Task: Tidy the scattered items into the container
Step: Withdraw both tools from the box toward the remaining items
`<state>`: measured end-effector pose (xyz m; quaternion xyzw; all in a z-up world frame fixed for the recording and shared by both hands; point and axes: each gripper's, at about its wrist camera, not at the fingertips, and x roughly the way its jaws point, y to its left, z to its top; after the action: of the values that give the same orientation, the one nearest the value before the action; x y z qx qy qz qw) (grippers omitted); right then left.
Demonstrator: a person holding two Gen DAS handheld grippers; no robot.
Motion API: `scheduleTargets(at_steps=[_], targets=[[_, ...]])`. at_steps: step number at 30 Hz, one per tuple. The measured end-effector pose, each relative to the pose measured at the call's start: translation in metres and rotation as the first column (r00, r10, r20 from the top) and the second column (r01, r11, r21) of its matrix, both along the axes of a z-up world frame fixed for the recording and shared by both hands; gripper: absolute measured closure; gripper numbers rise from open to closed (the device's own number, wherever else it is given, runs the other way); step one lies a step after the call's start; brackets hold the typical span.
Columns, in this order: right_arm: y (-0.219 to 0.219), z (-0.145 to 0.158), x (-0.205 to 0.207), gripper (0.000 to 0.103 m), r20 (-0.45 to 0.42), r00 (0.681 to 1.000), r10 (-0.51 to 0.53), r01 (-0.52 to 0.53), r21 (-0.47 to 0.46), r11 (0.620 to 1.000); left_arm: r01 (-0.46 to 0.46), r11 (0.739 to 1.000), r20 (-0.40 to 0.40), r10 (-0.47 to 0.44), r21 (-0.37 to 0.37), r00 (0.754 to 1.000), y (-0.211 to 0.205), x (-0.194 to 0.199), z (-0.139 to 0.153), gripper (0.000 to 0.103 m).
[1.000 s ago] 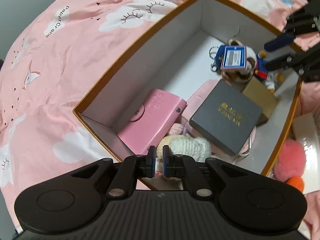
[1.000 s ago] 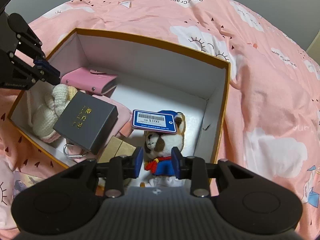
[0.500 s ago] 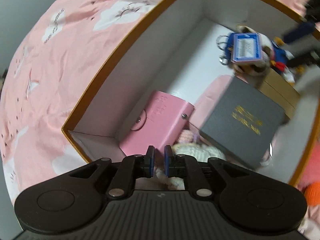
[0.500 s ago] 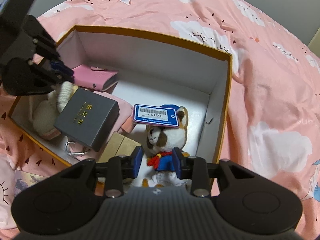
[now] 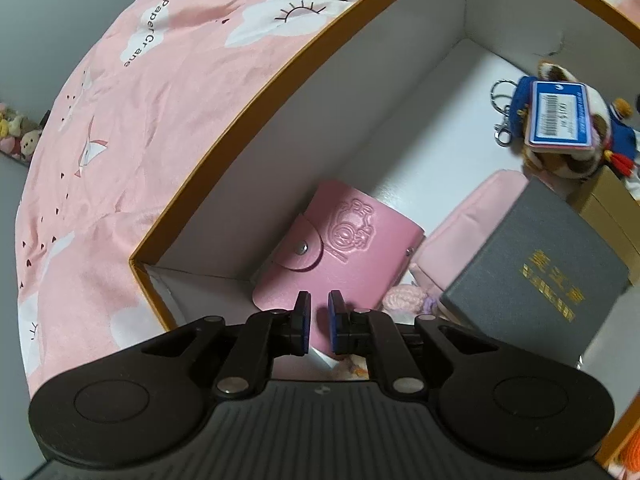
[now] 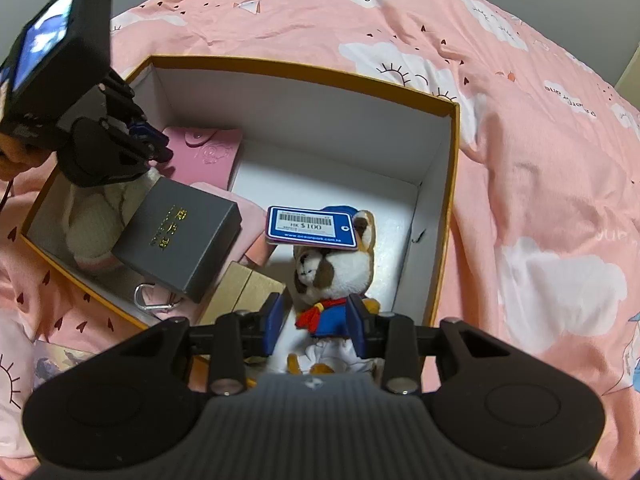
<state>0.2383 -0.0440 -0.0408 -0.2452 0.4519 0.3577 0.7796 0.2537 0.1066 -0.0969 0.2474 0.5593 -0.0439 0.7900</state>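
Orange-rimmed box — pink wallet, grey case, plush dog, perhaps knitwear.

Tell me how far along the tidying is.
Done: wallet, grey box and dog lie in the container. In hand: nothing gripped; the right gripper straddles the dog, pads seemingly off it. Left: an orange item and a card lie outside it.

Pink wallet, grey box, pink cloud-print bedsheet.
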Motion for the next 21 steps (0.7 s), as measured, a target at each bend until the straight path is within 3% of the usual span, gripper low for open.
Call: scheduleTargets(at_steps=[15, 17, 21], targets=[[0.004, 0.006, -0.009, 0.064, 0.01, 1.0, 0.007, -0.007, 0.014, 1.0, 0.044, 0.999, 0.098, -0.045, 0.014, 0.994, -0.023, -0.055, 0.069, 0.089], [0.003, 0.008, -0.011, 0.058, 0.02, 1.0, 0.011, -0.011, 0.017, 1.0, 0.028, 1.0, 0.109, -0.028, -0.001, 0.994, -0.025, -0.065, 0.079, 0.089], [0.001, 0.016, -0.018, 0.058, 0.043, 0.999, 0.014, -0.015, 0.032, 0.999, -0.029, 0.997, 0.118, 0.038, -0.077, 0.992, -0.026, -0.085, 0.099, 0.089]])
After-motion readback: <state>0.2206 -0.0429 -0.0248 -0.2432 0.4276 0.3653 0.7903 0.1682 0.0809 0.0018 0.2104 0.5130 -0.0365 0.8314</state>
